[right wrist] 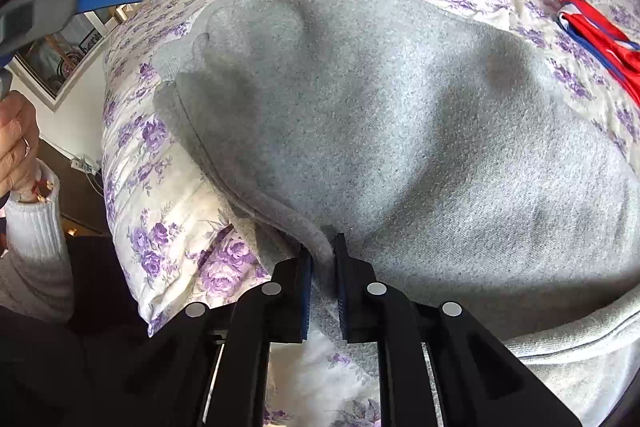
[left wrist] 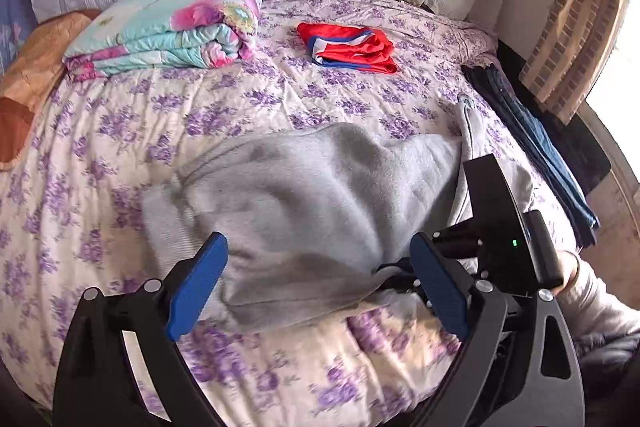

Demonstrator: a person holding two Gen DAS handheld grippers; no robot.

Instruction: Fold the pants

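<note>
Grey sweatpants (left wrist: 316, 203) lie bunched on the flowered bedspread (left wrist: 120, 131); they fill most of the right wrist view (right wrist: 400, 131). My left gripper (left wrist: 320, 263) is open, its blue fingers wide apart just above the near edge of the pants, holding nothing. My right gripper (right wrist: 322, 259) is shut on a fold of the grey pants at their near edge and lifts it a little. The right gripper's black body also shows in the left wrist view (left wrist: 500, 227). The left gripper shows at the upper left of the right wrist view (right wrist: 80, 1).
A folded flowered quilt (left wrist: 168, 27) lies at the back left of the bed. A folded red and blue garment (left wrist: 348, 43) lies at the back middle. Dark blue clothes (left wrist: 532, 147) lie along the right edge. A brown pillow (left wrist: 24, 95) is at the left.
</note>
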